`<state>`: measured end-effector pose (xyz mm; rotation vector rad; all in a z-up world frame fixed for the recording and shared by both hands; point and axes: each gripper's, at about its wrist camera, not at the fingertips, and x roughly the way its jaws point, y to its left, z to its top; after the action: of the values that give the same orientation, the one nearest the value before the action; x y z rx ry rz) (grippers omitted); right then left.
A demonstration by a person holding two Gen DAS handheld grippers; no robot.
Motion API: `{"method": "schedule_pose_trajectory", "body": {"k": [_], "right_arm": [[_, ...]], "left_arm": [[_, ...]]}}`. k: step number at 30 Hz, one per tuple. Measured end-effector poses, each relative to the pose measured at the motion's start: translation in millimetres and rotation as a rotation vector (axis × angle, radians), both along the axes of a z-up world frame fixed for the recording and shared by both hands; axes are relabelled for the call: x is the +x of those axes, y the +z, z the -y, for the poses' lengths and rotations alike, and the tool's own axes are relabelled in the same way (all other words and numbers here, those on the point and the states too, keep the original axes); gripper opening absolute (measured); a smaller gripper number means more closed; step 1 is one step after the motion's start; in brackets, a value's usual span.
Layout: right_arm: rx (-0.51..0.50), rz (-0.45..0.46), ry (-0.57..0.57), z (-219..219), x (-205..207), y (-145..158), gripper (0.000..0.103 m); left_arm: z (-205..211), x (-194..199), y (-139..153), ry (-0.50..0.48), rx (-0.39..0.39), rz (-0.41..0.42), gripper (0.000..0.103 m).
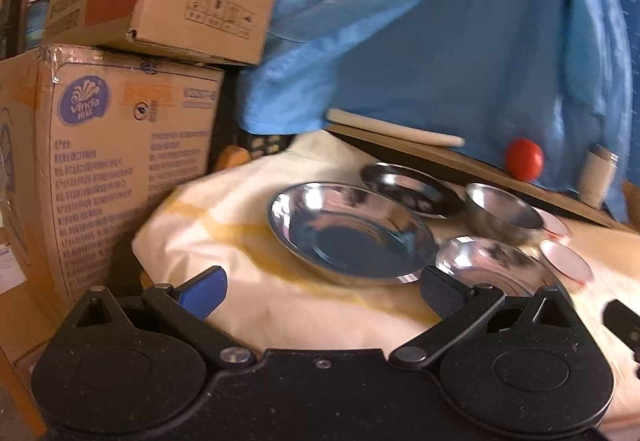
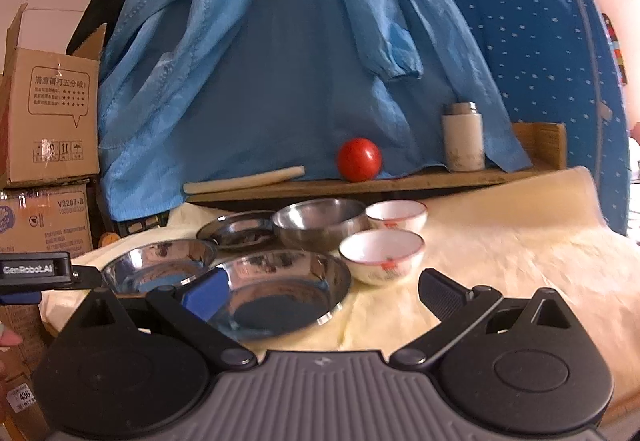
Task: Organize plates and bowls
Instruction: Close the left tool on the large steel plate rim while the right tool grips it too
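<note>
Sitting on a cream cloth [image 2: 500,241], the dishes cluster together, and the steel bowl [image 2: 320,227] serves as the landmark. Left of it, touching its side, lies a small steel plate [image 2: 240,229]. In front of the bowl rests a wide steel plate [image 2: 288,289], and front-left of the bowl is a second steel dish [image 2: 160,267] whose rim meets the wide plate. Just right of the bowl stands a far cup [image 2: 396,215], white with red marks; a near cup [image 2: 382,255] sits front-right of the bowl, close beside the wide plate.

Behind the bowl a wooden board [image 2: 400,181] carries a tomato [image 2: 359,160], a white stick [image 2: 244,181] to the left and a white flask [image 2: 463,137] to the right. Blue cloth [image 2: 280,61] hangs behind the board. Cardboard boxes [image 1: 120,161] are stacked far left of the bowl.

Both grippers hover near the front of the dishes. The left gripper [image 1: 322,291] has its jaws spread wide with nothing between them, low over the cloth. The right gripper [image 2: 322,291] is likewise wide apart and empty, its left finger over the wide plate.
</note>
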<state>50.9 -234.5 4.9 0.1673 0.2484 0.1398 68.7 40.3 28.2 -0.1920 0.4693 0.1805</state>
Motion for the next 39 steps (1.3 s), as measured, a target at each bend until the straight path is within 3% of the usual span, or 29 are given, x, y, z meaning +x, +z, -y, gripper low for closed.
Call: {"method": "schedule_pose_trajectory", "body": {"k": [5,17,25,28,34,39], "right_arm": [[0.001,-0.019,0.074,-10.0,33.8,12.6,0.103],[-0.027,-0.107,0.318,-59.6,118.3,34.9,0.103],[0.062,-0.192,0.368,-68.7,163.2,30.1,0.103],[0.083,-0.227,0.388,-71.3,174.0,27.9,0.097],[0.033,-0.264,0.431,-93.0,186.5,23.8,0.082],[-0.038,-0.33,0.419,-110.0,194.5,17.1,0.074]], "left_arm": [[-16.8,30.8,-1.2,0.04,-0.029,-0.056,0.102],[-41.2,77.5,-10.9,0.028,-0.116,-0.113,0.1],[-44.2,88.3,-17.6,-0.022,-0.187,-0.102,0.084],[-44.3,90.4,-18.2,-0.019,-0.188,-0.096,0.076],[-49.5,93.3,-24.4,-0.025,-0.239,-0.11,0.053],[-52.2,92.1,-27.4,-0.013,-0.244,-0.102,0.046]]}}
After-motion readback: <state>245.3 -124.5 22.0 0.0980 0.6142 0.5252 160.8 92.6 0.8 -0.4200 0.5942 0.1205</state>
